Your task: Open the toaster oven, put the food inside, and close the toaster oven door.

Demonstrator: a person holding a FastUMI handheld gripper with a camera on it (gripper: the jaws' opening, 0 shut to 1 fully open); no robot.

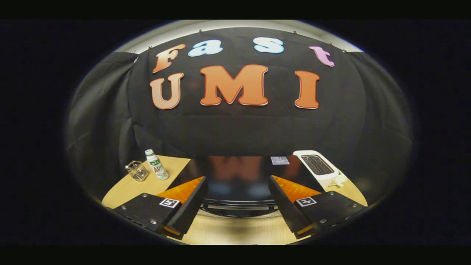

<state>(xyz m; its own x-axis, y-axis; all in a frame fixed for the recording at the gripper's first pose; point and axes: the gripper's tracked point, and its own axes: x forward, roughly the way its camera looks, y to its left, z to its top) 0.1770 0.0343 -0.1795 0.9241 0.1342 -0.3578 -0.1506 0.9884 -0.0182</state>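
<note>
The tool [237,197] is a two-finger unit on a pair of flat, angular housings; each housing is a broad wedge-shaped block with bevelled edges and small round screws set near its corners; each carries a square white fiducial tag with a black pattern at its inner corner; the fingers [191,200] are long tapering slabs with ridged inner faces; they stand wide apart with nothing pressed between them

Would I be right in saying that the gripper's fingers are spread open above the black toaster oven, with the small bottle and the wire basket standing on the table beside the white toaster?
Not quite. In the gripper view the bottle and wire basket stand on the opposite side of the toaster oven from the white toaster. The gripper is indeed open above the oven.
</note>
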